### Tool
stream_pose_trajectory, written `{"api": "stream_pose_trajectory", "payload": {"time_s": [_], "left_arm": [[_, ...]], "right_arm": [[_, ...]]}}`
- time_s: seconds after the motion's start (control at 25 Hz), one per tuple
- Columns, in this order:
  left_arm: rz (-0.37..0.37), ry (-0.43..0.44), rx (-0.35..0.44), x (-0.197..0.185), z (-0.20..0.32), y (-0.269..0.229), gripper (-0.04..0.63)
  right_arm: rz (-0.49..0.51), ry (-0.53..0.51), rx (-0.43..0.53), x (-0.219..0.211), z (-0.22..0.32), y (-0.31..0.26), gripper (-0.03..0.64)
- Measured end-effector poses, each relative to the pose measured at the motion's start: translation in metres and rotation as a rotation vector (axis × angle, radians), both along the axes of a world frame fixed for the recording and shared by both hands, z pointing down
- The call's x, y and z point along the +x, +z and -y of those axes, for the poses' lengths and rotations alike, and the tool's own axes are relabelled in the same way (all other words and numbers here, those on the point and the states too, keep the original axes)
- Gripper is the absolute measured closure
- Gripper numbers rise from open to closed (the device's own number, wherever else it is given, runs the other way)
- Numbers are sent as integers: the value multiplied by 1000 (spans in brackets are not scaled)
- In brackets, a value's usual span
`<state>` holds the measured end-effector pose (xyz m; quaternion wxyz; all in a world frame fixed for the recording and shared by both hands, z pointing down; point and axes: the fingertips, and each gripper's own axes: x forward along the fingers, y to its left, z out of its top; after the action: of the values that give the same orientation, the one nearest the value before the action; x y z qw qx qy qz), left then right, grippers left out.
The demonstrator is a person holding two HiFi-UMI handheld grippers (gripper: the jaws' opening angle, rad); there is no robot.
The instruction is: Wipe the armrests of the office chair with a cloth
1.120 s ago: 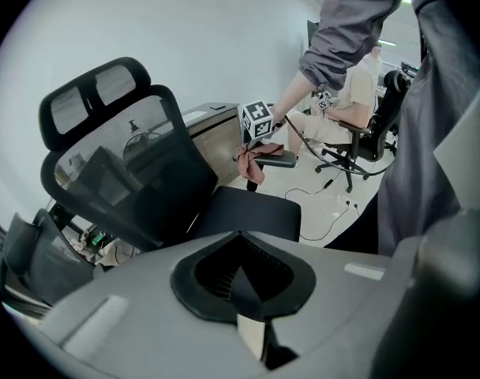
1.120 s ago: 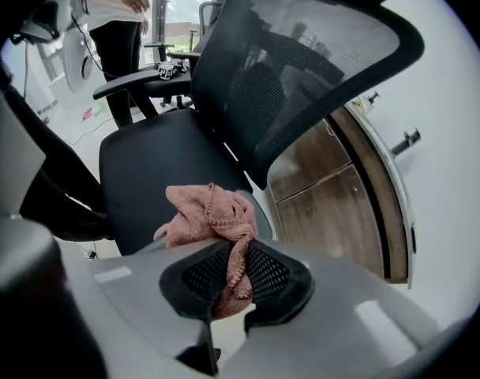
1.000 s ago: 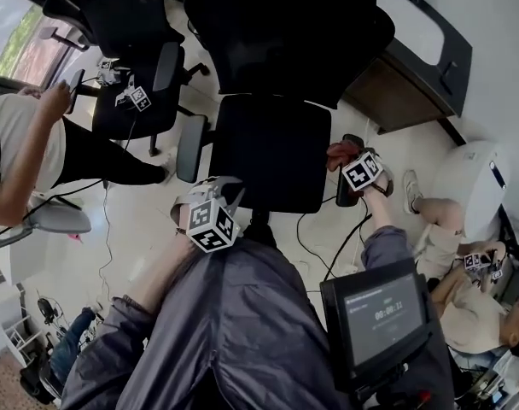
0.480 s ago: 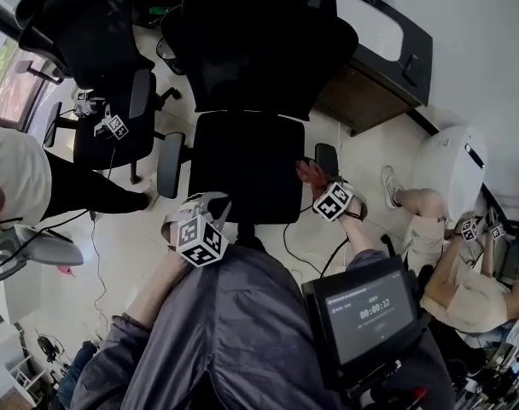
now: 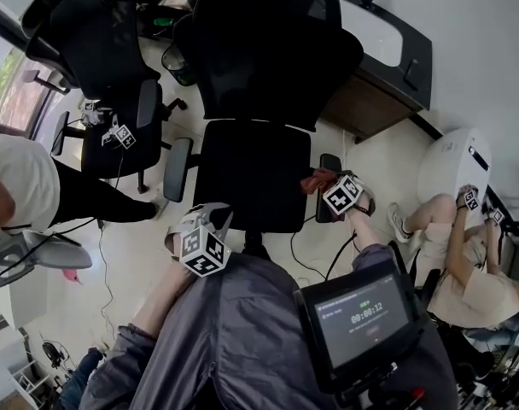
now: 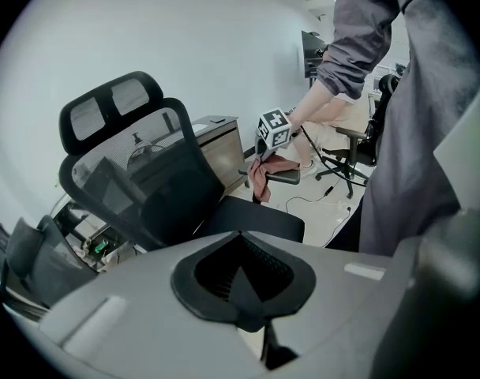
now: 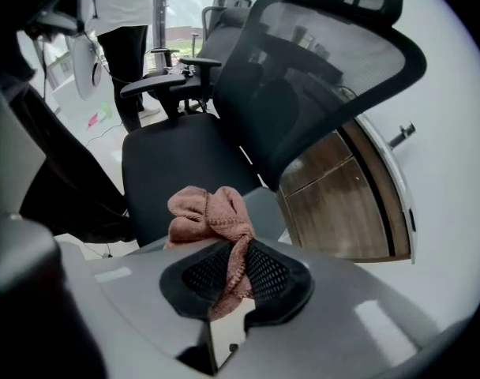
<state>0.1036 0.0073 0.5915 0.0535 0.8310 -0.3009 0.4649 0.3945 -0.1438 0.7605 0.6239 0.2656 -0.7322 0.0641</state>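
Note:
The black mesh office chair (image 5: 253, 171) stands in front of me, one armrest (image 5: 177, 169) on each side of the seat. My right gripper (image 5: 325, 183) is shut on a reddish-brown cloth (image 5: 316, 179), which lies bunched on the chair's right armrest (image 5: 330, 164). In the right gripper view the cloth (image 7: 207, 213) runs down between the pads of the right gripper (image 7: 224, 284) and covers the grey armrest (image 7: 265, 208). My left gripper (image 5: 215, 212) hangs near the seat's front left corner, apart from the chair. In its own view the left gripper (image 6: 244, 292) is shut with nothing in it.
A second black chair (image 5: 114, 32) stands at the back left with a standing person (image 5: 20, 186) beside it. A wood-fronted desk cabinet (image 5: 370, 96) is behind the chair on the right. Cables (image 5: 306, 250) lie on the floor. Another person (image 5: 451, 263) sits at the right.
The right gripper has slid the cloth a little along the right armrest, towards the backrest. The left gripper has kept its place. My head view has shifted.

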Motion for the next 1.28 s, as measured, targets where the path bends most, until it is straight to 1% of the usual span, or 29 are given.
{"api": "stream_pose_trajectory", "payload": {"time_s": [0.16,0.28,0.4,0.6,0.76,1.04,1.16,1.28], "left_arm": [[12,-26,-15,-7,-8,1,578],[16,-39,-22,-10,-11,3,578],[8,-43,-24,-7,-12,5,578],[-7,-26,-2,-2,-7,2,578],[-18,-7,11,5,-5,0,578],[-31,7,25,8,-10,-2,578],[-38,0,38,7,-7,-6,578],[-43,-5,47,9,-5,-9,578]], "right_arm": [[1,48,41,5,30,5,572],[1,79,6,3,34,13,572],[-5,39,-24,-2,16,19,571],[-6,-39,-47,-10,-36,15,571],[-18,-79,-62,-12,-72,16,571],[-8,-67,-114,-13,-112,16,572],[-11,-69,-134,-14,-115,16,572],[-10,-70,-128,-15,-108,13,572]]}}
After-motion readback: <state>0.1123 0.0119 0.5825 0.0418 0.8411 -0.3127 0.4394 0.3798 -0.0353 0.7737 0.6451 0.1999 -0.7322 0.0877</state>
